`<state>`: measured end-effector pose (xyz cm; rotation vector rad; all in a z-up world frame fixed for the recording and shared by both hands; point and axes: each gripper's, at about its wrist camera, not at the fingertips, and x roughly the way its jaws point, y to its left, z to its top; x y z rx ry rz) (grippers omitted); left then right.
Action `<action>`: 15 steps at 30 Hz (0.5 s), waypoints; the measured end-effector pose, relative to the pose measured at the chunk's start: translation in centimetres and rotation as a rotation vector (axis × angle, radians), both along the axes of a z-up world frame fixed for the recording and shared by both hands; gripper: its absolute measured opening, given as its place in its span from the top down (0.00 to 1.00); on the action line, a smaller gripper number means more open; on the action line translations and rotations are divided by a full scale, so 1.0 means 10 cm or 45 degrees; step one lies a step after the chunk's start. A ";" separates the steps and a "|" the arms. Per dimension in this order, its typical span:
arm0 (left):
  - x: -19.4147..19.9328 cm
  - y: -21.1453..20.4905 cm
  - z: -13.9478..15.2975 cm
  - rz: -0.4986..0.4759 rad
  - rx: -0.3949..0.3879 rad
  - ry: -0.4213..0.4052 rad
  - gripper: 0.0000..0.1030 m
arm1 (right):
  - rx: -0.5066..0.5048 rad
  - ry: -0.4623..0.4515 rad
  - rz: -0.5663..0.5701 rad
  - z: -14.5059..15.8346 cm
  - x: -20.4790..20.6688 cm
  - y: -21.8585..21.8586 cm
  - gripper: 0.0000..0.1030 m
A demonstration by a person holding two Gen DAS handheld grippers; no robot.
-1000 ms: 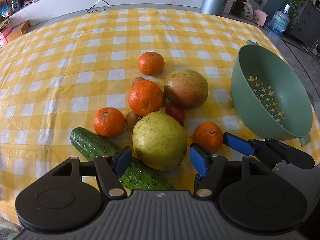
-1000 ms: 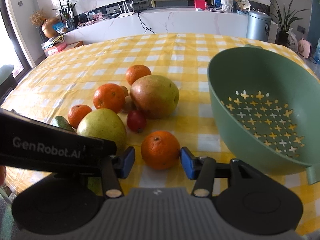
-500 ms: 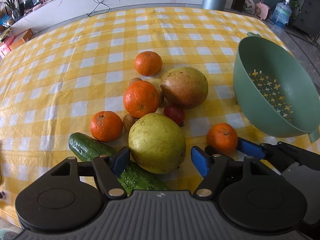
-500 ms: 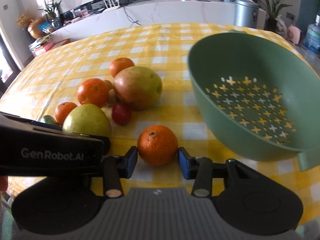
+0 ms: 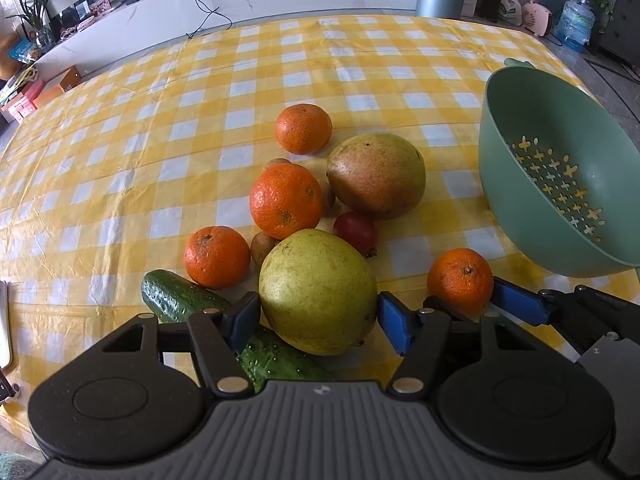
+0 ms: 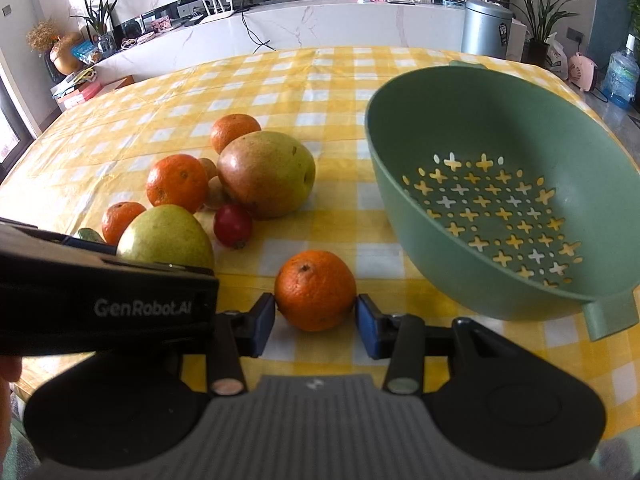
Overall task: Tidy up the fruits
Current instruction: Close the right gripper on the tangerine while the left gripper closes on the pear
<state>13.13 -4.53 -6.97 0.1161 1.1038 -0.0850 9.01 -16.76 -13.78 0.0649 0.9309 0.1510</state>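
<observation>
My left gripper [image 5: 314,318] has its blue pads against both sides of a big yellow-green pomelo [image 5: 318,290] on the checked tablecloth. My right gripper [image 6: 315,318] has its pads touching both sides of a near orange [image 6: 315,290], which also shows in the left wrist view [image 5: 460,280]. A green colander [image 6: 480,208] stands tilted at the right, empty. Other oranges [image 5: 286,200], a reddish-green mango [image 5: 376,174], a small red fruit [image 5: 355,230] and a cucumber [image 5: 184,300] lie close by.
The yellow checked table [image 5: 160,128] stretches back to a white counter. A grey bin [image 6: 486,28] and plants stand beyond the far edge. Small brown fruits [image 5: 262,246] sit among the oranges. The left gripper body [image 6: 100,304] crosses the right wrist view.
Both grippers have narrowed: the right one's pads have come in onto the near orange, the left one's onto the pomelo. Both have edged forward a little.
</observation>
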 end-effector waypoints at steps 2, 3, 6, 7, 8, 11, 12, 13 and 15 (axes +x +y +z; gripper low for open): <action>-0.01 0.00 0.00 0.002 -0.001 -0.005 0.29 | 0.000 -0.002 -0.001 0.00 0.00 0.00 0.60; -0.01 0.00 0.01 0.003 -0.002 -0.007 0.29 | 0.001 -0.003 -0.002 0.00 0.00 0.00 0.60; -0.03 0.01 0.03 0.002 -0.028 -0.015 0.30 | 0.002 -0.016 -0.008 0.01 -0.02 -0.01 0.60; -0.04 0.02 0.05 0.000 -0.036 -0.018 0.30 | 0.005 -0.024 -0.008 0.01 -0.02 -0.01 0.60; -0.06 0.01 0.07 -0.008 -0.037 -0.024 0.30 | 0.009 -0.030 -0.006 0.02 -0.03 -0.02 0.60; -0.10 -0.01 0.12 -0.020 -0.029 -0.040 0.30 | 0.014 -0.048 0.003 0.04 -0.05 -0.02 0.61; -0.11 -0.01 0.14 -0.018 -0.030 -0.044 0.30 | 0.017 -0.053 0.005 0.05 -0.06 -0.02 0.61; -0.13 -0.01 0.16 -0.018 -0.028 -0.049 0.30 | 0.020 -0.057 0.006 0.06 -0.07 -0.02 0.61; -0.16 0.00 0.21 -0.015 -0.030 -0.061 0.30 | 0.031 -0.076 0.008 0.09 -0.10 -0.03 0.61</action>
